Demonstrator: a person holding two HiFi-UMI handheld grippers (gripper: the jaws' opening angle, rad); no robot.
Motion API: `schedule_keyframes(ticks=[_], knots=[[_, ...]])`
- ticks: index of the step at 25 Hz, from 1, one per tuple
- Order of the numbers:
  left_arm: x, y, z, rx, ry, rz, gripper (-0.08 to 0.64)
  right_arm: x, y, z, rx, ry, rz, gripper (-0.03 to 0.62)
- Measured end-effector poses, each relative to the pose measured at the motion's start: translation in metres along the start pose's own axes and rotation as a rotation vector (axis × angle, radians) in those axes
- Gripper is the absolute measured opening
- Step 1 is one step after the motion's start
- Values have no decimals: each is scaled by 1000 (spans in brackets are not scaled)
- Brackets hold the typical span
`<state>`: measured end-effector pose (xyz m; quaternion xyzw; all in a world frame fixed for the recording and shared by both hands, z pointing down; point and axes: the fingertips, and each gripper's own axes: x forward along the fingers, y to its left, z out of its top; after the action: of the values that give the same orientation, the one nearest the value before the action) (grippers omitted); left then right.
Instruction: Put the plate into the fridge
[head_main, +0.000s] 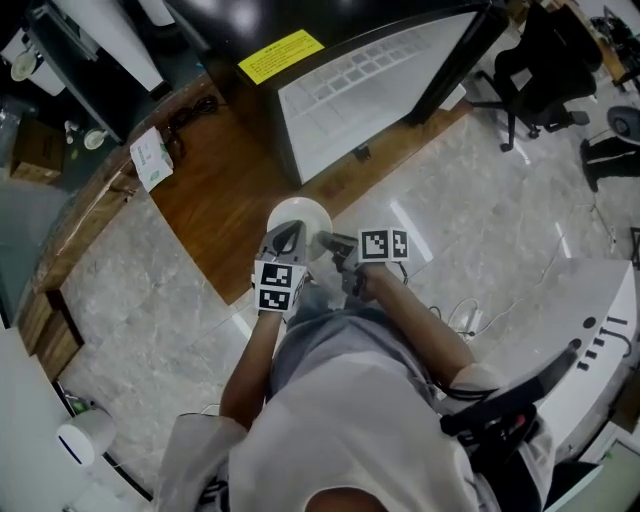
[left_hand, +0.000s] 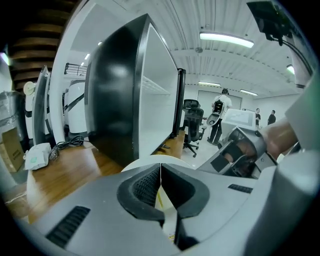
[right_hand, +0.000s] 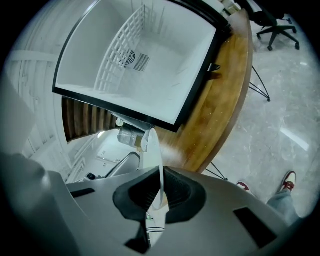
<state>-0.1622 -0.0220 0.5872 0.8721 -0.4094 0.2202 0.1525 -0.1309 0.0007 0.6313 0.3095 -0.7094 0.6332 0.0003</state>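
White round plate (head_main: 300, 214): where is it?
Up in the air, at the near edge of the brown wooden table (head_main: 215, 195); open white-lined black fridge (head_main: 370, 85) at one o'clock. Left gripper (head_main: 288, 240) pinches its rim at six o'clock, right gripper (head_main: 335, 243) at four o'clock.

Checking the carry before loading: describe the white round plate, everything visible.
The white round plate looks like plain glazed ceramic, bare, thin-rimmed. It is held in the air, roughly level, above the brown wooden tabletop's edge, short of the open black fridge. The right gripper is shut on its rim, edge-on between the pads. The left gripper, jaws together, sits at its near rim without pinching it.
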Motion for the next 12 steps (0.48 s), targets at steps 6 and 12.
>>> schedule_keyframes(ticks=[6, 12], knots=[[31, -62, 14, 19, -10, -22, 20, -66, -26, 18, 25, -38, 10, 26], [59, -155, 38, 25, -54, -32, 20, -163, -65, 29, 0, -71, -10, 26]])
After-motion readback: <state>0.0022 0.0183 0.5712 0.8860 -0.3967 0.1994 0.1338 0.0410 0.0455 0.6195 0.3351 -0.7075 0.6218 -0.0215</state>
